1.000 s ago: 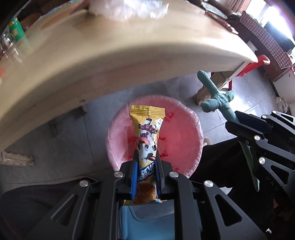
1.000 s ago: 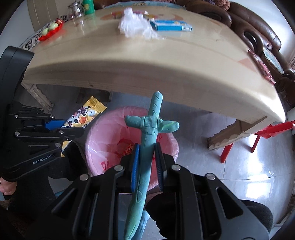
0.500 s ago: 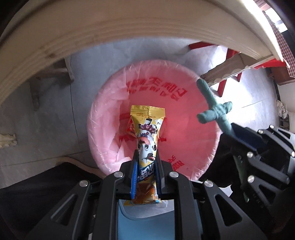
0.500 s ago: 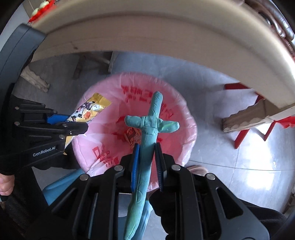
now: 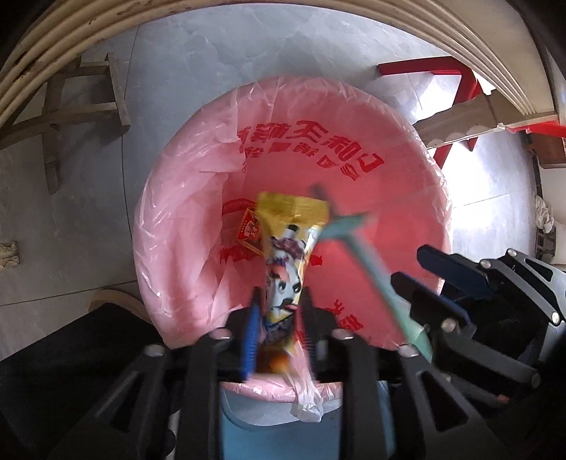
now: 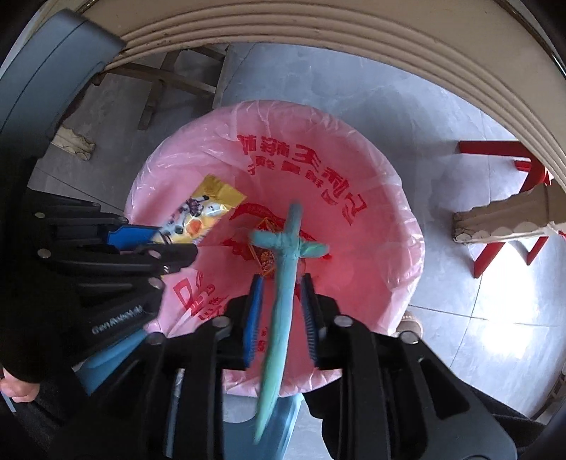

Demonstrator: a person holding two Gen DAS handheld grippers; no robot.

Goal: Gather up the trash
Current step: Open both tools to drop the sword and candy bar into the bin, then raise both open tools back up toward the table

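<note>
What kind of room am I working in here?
Likely a home living or dining room: grey tiled floor, cream wooden table edge overhead, red plastic stool, and a pink-bagged waste bin.

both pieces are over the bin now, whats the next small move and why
Probably lift both hand-held grippers clear. The left hand-held gripper and right hand-held gripper have just been opening; the snack wrapper and teal strip sit loose between the pads, above the pink-lined bin.

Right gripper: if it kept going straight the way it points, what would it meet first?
Probably the red wrapper at the bottom of the pink plastic-lined bin. The right gripper, jaws just opening, points down into it; depth is unclear.
</note>
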